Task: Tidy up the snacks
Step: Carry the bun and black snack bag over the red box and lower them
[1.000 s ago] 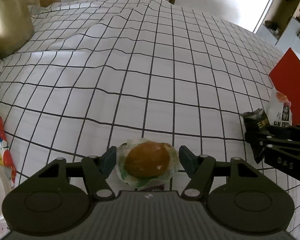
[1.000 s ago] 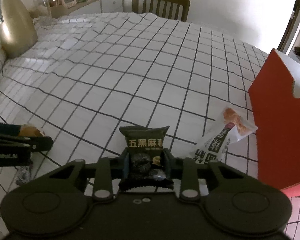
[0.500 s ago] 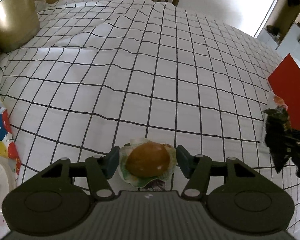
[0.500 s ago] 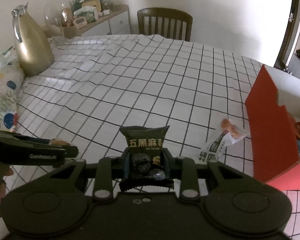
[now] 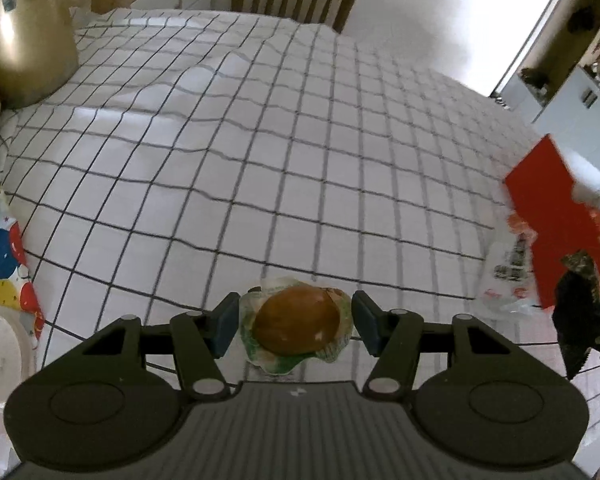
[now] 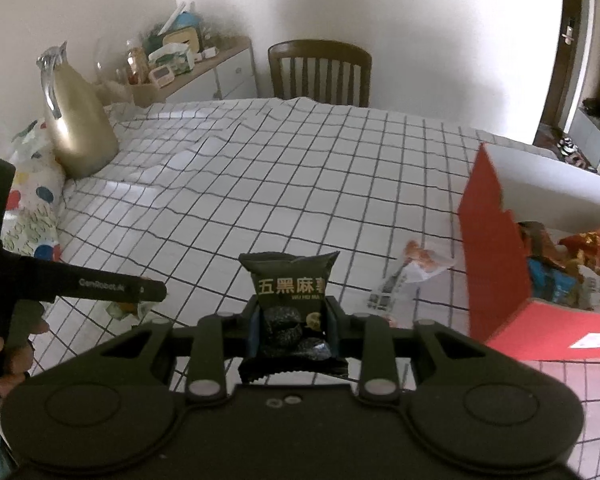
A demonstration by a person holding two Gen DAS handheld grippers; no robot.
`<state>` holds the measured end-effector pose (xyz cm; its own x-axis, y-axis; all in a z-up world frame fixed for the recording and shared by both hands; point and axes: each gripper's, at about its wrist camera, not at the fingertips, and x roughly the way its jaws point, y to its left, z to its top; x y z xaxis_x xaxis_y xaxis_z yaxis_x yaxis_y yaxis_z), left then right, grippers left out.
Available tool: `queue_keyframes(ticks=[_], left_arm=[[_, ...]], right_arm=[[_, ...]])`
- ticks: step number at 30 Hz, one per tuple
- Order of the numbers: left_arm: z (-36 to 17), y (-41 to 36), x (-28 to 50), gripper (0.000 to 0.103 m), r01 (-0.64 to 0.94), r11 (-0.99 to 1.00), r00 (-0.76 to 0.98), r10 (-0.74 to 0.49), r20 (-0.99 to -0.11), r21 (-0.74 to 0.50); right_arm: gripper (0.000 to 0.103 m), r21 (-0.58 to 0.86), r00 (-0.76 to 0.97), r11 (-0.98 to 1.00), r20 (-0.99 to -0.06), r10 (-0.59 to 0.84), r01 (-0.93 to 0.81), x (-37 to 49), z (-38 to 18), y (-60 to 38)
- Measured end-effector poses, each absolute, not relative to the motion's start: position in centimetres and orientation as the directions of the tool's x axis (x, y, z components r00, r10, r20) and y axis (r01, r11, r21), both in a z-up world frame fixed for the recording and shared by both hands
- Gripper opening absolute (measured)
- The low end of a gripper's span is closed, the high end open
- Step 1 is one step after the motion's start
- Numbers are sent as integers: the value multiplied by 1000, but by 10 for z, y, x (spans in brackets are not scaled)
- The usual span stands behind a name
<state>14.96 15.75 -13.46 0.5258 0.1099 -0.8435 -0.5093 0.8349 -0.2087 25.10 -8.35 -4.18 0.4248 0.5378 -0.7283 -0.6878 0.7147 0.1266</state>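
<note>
Both snacks now lifted: right gripper (image 6: 292, 326) jaws clamp the black packet (image 6: 290, 280); left gripper (image 5: 294, 322), having narrowed, grips the wrapped bun (image 5: 298, 320), boxward next.

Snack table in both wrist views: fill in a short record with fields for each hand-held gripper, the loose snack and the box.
left hand-held gripper: jaws have just been closing; wrapped bun between them, pads on its wrapper
right hand-held gripper: shut on black packet
loose snack: white packet lying on checked cloth, beside the box
red box: open, snacks inside
far side: gold jug, chair
</note>
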Motion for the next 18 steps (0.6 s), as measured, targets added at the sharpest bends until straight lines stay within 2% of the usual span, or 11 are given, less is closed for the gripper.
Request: queue_keyframes(ticks=[18], left_arm=[[-67,72,187,59,-329,910,633,13,-774,-253]], right_arm=[[31,158,519,783,-667,534,-602,274,4,-177]])
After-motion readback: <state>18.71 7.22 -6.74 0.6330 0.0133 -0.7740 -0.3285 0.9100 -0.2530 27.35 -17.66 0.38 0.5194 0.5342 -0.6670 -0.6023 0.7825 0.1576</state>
